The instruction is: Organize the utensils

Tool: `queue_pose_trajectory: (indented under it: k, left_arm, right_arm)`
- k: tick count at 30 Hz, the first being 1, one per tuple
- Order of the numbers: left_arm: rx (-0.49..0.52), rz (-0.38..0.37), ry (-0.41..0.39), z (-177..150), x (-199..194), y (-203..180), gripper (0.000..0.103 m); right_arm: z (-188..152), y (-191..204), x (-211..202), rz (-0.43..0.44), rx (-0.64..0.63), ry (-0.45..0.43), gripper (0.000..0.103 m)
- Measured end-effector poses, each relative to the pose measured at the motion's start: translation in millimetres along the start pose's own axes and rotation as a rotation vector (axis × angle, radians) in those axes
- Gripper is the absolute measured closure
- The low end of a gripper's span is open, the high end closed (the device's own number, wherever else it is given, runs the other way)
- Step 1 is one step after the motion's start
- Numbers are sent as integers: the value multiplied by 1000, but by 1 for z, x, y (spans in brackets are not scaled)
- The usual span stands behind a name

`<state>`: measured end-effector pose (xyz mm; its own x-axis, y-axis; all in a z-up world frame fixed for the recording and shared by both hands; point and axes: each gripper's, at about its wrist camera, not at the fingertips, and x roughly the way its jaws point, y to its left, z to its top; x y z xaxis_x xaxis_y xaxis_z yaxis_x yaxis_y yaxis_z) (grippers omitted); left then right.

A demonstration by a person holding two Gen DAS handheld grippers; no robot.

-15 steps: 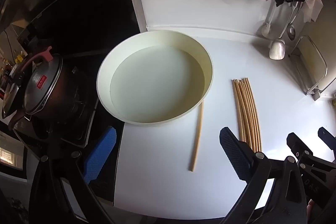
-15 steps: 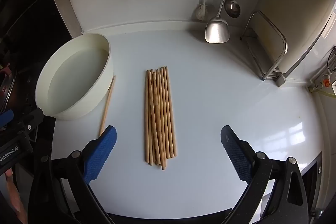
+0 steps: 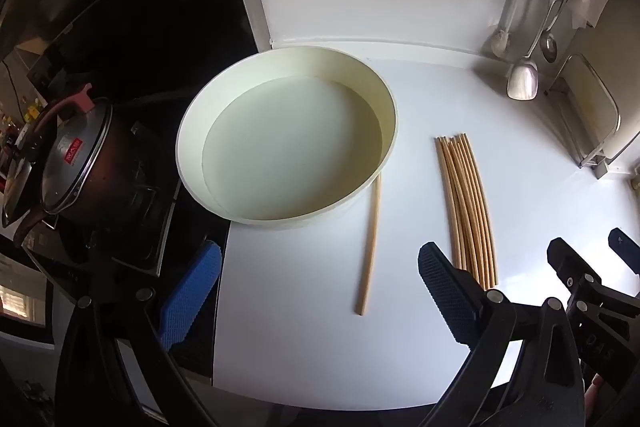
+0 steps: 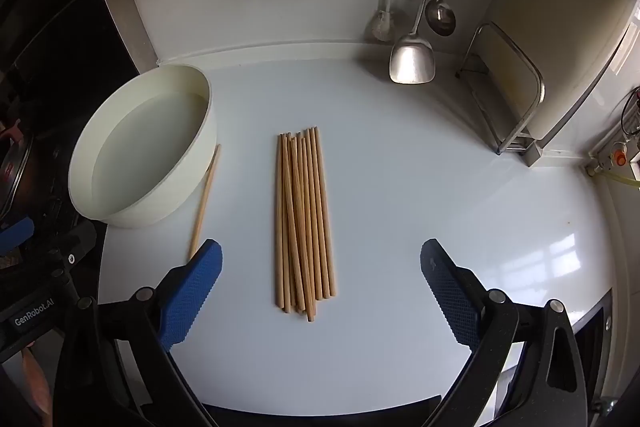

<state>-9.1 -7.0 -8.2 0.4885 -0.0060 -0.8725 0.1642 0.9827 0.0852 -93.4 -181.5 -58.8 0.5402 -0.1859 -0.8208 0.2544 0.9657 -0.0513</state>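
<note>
You held both the left gripper (image 3: 320, 291) and right gripper (image 4: 320, 291) spread, gripping nothing. The bundle of wooden chopsticks (image 4: 303, 221) lay right of the round cream plastic basin (image 4: 142, 147); one loose wooden chopstick (image 4: 205, 201) touched its wall.

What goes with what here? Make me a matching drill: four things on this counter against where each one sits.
Things:
1. single chopstick
2. chopstick bundle
3. basin
4. spatula

Places:
A. hanging at the back wall
B. at the counter's left edge, by the stove
C. flat on the counter, ahead of the open right tongs
D. lying against the basin's wall

Pairs: 1-D, 2-C, 3-B, 4-A
</note>
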Motion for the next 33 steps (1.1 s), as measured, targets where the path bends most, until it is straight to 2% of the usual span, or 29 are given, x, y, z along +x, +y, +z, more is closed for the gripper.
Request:
queue_pose_trajectory:
  k: [33]
  left_arm:
    - [2, -2, -6, -2, -6, 0, 6]
  right_arm:
    - [-5, 2, -5, 6, 6, -9, 8]
